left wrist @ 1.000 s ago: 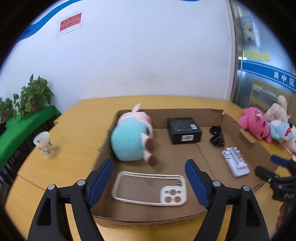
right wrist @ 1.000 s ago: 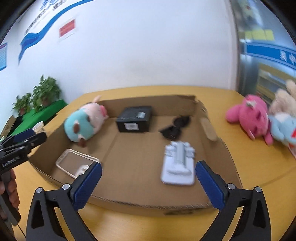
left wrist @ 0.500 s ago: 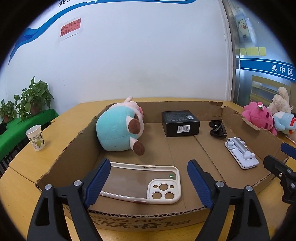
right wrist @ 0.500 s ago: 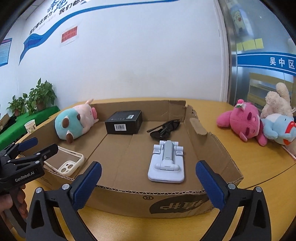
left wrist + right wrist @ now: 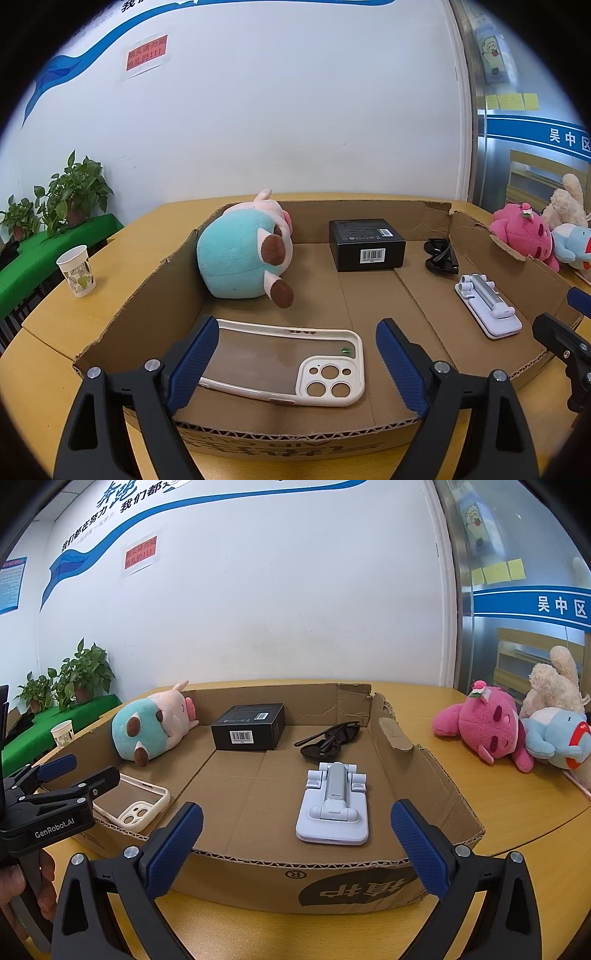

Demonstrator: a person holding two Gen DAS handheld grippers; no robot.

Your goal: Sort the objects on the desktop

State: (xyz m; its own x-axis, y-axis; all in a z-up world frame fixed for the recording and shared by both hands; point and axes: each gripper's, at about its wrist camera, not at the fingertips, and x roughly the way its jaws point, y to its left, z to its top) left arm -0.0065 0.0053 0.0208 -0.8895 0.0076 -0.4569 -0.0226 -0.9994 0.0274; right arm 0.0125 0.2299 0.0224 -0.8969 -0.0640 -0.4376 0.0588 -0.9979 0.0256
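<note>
A shallow cardboard box (image 5: 280, 435) (image 5: 295, 878) holds a teal and pink plush (image 5: 242, 254) (image 5: 151, 727), a black box (image 5: 365, 249) (image 5: 249, 731), black sunglasses (image 5: 441, 256) (image 5: 328, 740), a white phone stand (image 5: 487, 308) (image 5: 334, 806) and a cream phone case (image 5: 284, 363) (image 5: 133, 808). My left gripper (image 5: 295, 365) is open and empty over the box's front edge, just short of the phone case. My right gripper (image 5: 297, 845) is open and empty at the box's front wall, in line with the phone stand.
A paper cup (image 5: 77, 270) stands on the wooden table (image 5: 40, 332) left of the box. Pink, blue and beige plush toys (image 5: 491, 731) lie on the table to the right. Potted plants (image 5: 74, 192) stand at far left against the white wall.
Both grippers have dropped lower and pulled back toward the box's front edge, so the view looks across the box instead of down into it. Nothing in the box has moved.
</note>
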